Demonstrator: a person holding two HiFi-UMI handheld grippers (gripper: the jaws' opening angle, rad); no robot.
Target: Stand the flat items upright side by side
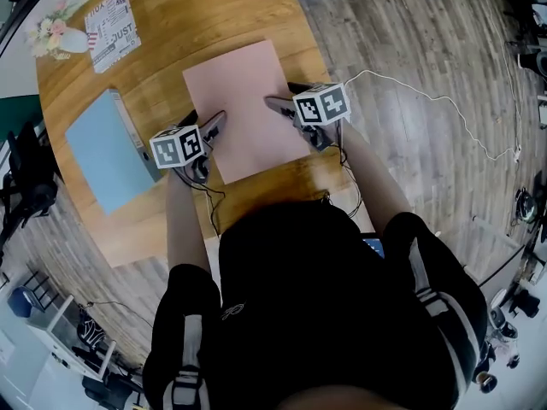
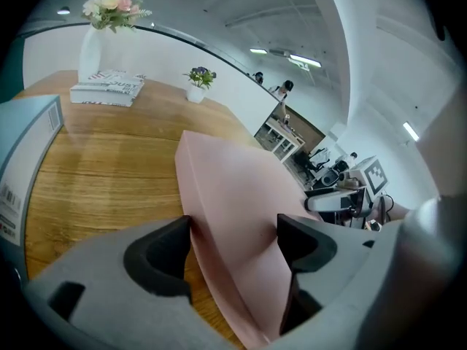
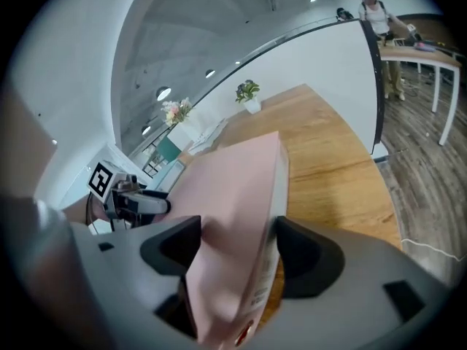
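A flat pink box (image 1: 244, 109) lies on the round wooden table (image 1: 171, 24) in front of me. My left gripper (image 1: 215, 125) is at the box's near left corner. In the left gripper view the box (image 2: 241, 203) passes between the jaws of that gripper (image 2: 233, 246), which stand wide and open around its edge. My right gripper (image 1: 278, 105) is at the near right edge. In the right gripper view its jaws (image 3: 237, 250) close on the box (image 3: 233, 195), one pad on the pink face and one on the printed side.
A flat light-blue box (image 1: 102, 148) lies left of the pink one, close beside the left gripper (image 2: 22, 166). At the far edge are a magazine (image 1: 111, 28), a flower vase (image 1: 53, 34) and a small potted plant (image 2: 198, 79). A cable (image 1: 444, 101) runs over the floor to the right.
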